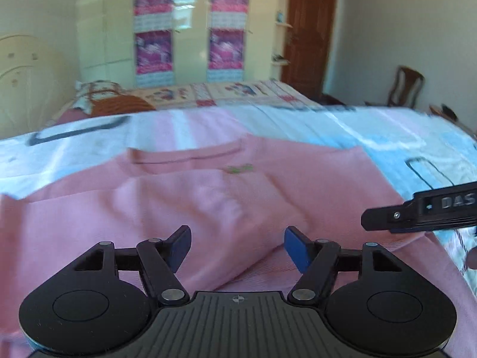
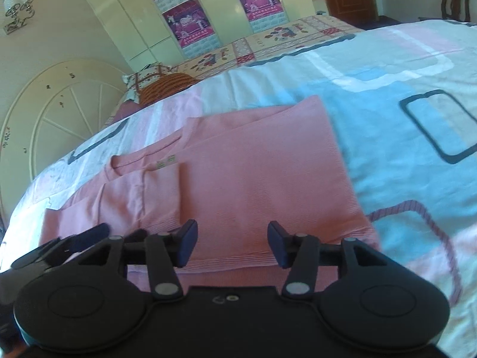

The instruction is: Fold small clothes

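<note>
A pink ribbed top (image 1: 184, 197) lies spread on the bed, collar toward the far side, with its sides folded in over the middle. My left gripper (image 1: 237, 246) hovers just above its near part, blue pads apart and nothing between them. The same pink top (image 2: 253, 179) shows in the right wrist view with its folded panel lying flat. My right gripper (image 2: 232, 244) stands open over its near hem, gripping nothing. One finger of the right gripper (image 1: 417, 208) pokes in at the right edge of the left wrist view. The left gripper's fingers (image 2: 80, 238) show at the lower left of the right wrist view.
The bed is covered by a quilt (image 2: 402, 137) patterned in white, pale blue and pink. A pillow and an orange knitted item (image 1: 119, 104) lie near the cream headboard (image 2: 53, 110). Wardrobes with posters (image 1: 190, 26), a brown door (image 1: 310, 29) and a wooden chair (image 1: 405, 86) stand beyond.
</note>
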Available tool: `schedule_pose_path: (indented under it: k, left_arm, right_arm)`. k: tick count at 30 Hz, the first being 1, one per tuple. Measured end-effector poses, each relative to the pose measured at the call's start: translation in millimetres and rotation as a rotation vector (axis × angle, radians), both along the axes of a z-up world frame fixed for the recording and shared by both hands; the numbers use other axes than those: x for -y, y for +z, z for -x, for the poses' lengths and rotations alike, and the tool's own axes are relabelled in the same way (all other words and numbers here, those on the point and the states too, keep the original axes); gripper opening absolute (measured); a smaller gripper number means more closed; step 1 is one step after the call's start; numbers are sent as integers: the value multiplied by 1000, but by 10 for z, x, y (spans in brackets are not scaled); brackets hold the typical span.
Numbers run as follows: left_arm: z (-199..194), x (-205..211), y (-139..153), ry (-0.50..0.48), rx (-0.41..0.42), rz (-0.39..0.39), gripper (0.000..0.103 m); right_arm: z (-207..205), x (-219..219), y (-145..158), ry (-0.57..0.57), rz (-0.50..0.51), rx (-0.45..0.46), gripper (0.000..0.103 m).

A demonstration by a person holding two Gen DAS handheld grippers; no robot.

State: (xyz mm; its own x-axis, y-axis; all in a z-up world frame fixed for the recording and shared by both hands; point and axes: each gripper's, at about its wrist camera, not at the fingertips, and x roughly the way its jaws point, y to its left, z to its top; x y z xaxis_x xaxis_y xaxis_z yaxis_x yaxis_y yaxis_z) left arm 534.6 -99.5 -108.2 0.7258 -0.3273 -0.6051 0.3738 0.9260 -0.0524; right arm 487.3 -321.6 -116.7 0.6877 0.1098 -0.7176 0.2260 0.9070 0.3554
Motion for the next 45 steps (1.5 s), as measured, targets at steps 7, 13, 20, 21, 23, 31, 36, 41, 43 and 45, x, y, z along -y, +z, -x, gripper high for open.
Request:
schedule_pose_path:
  k: [7, 13, 20, 21, 23, 31, 36, 41, 43, 45]
  left_arm:
    - [391, -1688, -245, 308, -1, -77, 55]
    - [297, -2163, -553, 365, -84, -137, 54]
    - [12, -2192, -593, 362, -61, -82, 16]
    - [11, -2191, -591, 363, -56, -79, 16]
    - [-7, -2147, -620, 351, -50, -101, 16]
    - [-56, -2118, -640, 332, -61, -81, 12]
    - [-59, -2127, -618, 320, -65, -83, 12]
    - [-65, -2127, -620, 315, -64, -85, 12]
    - [-64, -2129, -622, 314, -64, -84, 12]
    - [-72, -2131, -621, 308, -68, -87, 12]
  right_arm:
    - [-350, -247, -209, 62, -57, -9, 50]
    - [-635, -459, -247, 112, -50, -15, 36]
    - [-695, -719, -156, 168, 84, -12, 9]
    - [-659, -726, -79, 160, 108, 17, 9]
    - [-518, -696, 167, 137, 133, 111, 9]
    - [-285, -481, -41, 86, 183, 19, 9]
    - [-222, -499, -64, 62, 173, 40, 9]
    - [-160, -507, -52, 60, 194, 50, 9]
    - [-168, -506, -88, 52, 192, 34, 9]
    - [-170, -502, -136, 53, 195, 10, 10]
